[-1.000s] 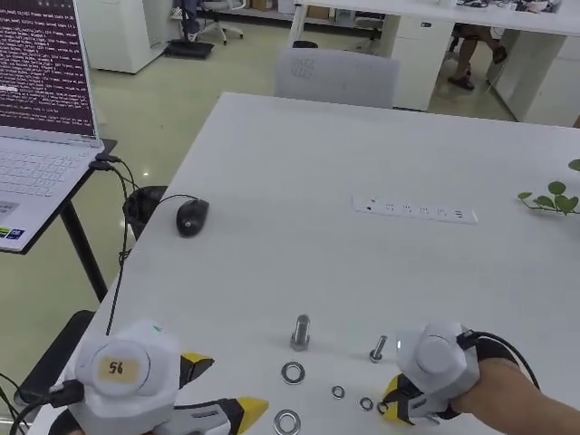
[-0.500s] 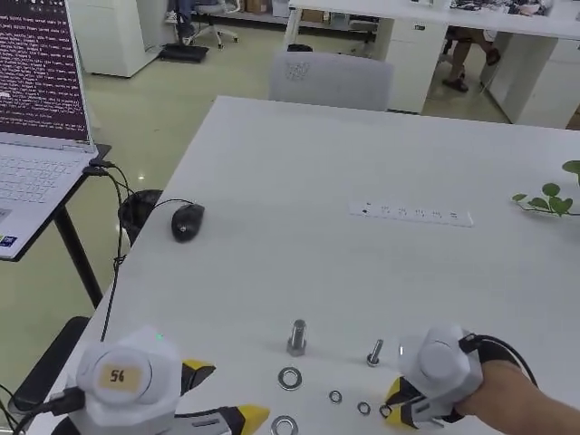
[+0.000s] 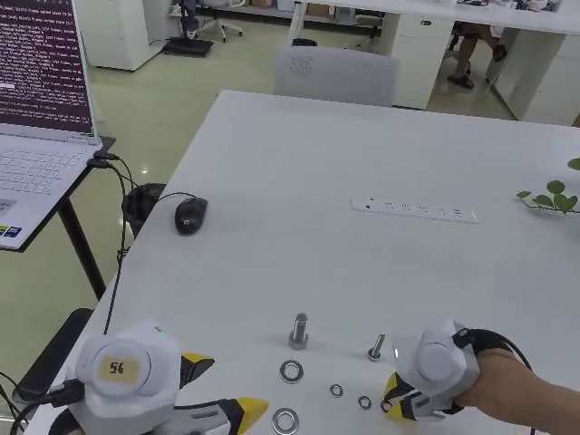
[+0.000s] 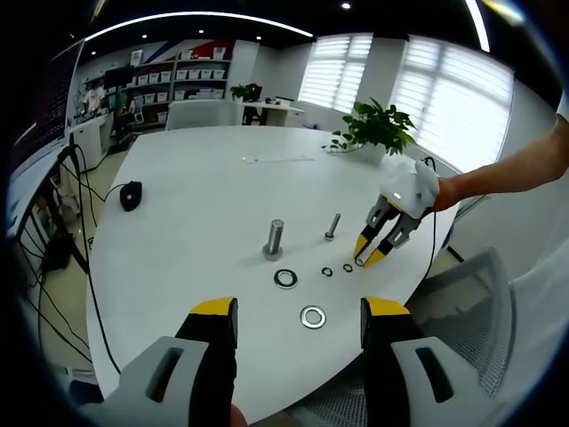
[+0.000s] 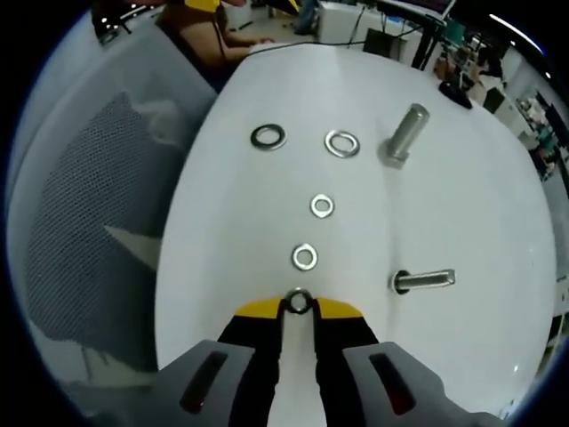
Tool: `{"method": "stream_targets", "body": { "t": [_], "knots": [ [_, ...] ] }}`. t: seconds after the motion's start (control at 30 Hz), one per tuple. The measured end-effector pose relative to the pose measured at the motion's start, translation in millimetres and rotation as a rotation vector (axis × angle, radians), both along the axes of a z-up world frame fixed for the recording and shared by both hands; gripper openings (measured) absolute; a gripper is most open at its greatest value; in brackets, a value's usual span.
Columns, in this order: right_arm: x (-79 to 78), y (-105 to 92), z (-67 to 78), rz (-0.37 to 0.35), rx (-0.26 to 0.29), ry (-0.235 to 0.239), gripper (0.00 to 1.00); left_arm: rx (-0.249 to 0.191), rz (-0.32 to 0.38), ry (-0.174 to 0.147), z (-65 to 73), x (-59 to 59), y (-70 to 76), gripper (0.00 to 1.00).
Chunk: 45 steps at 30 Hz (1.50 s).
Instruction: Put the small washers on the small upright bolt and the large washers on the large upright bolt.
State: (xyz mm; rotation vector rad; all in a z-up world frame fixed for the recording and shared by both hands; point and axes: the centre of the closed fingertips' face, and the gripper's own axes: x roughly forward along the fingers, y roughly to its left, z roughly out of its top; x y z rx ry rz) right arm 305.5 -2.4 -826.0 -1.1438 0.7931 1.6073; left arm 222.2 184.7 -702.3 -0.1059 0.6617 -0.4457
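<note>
The large upright bolt and the small upright bolt stand near the table's front edge. In front of them lie two large washers and two small washers. My right gripper is low on the table, its jaws pinched on a third small washer that still lies flat; the same gripper sits right of the row. My left gripper is open, with the nearer large washer just ahead of its tips. In the head view the left gripper is at bottom left.
A white power strip lies mid-table and a black mouse near the left edge. A laptop stands on a side stand to the left, with cables hanging. A plant is at the right edge, and a grey chair is beyond the table.
The head camera shifted slightly. The right gripper stays at the rightmost small washer and the left gripper holds its place; no washer has moved.
</note>
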Motion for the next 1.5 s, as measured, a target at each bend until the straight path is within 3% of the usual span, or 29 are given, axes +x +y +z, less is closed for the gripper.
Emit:
{"method": "stream_targets", "body": {
  "t": [0.17,0.37,0.7,0.9,1.2,1.33,1.5],
  "knots": [
    [0.3,-0.1,0.3,-0.019,0.001,-0.001,0.14,0.000,0.002,-0.003,0.5,0.3,0.0,0.55],
    [2.4,-0.2,1.9,-0.180,0.061,0.043,0.13,-0.002,0.002,-0.008,1.8,1.4,-0.6,0.55],
    [7.0,-0.2,5.1,-0.277,0.101,0.061,0.13,0.000,0.001,-0.006,1.9,1.1,1.7,0.55],
    [17.5,0.1,12.1,-0.345,0.135,0.058,0.13,-0.001,0.003,-0.008,2.7,2.0,1.6,0.55],
    [50.1,0.0,49.1,-0.465,0.237,-0.002,0.13,-0.005,0.006,-0.006,2.4,2.0,1.4,0.55],
    [63.1,5.3,64.3,-0.477,0.270,-0.026,0.13,-0.005,-0.001,-0.006,2.4,3.2,-0.1,0.55],
    [71.3,17.1,73.0,-0.462,0.283,-0.045,0.13,-0.004,-0.008,-0.007,2.8,3.9,-2.3,0.55]
  ]
}}
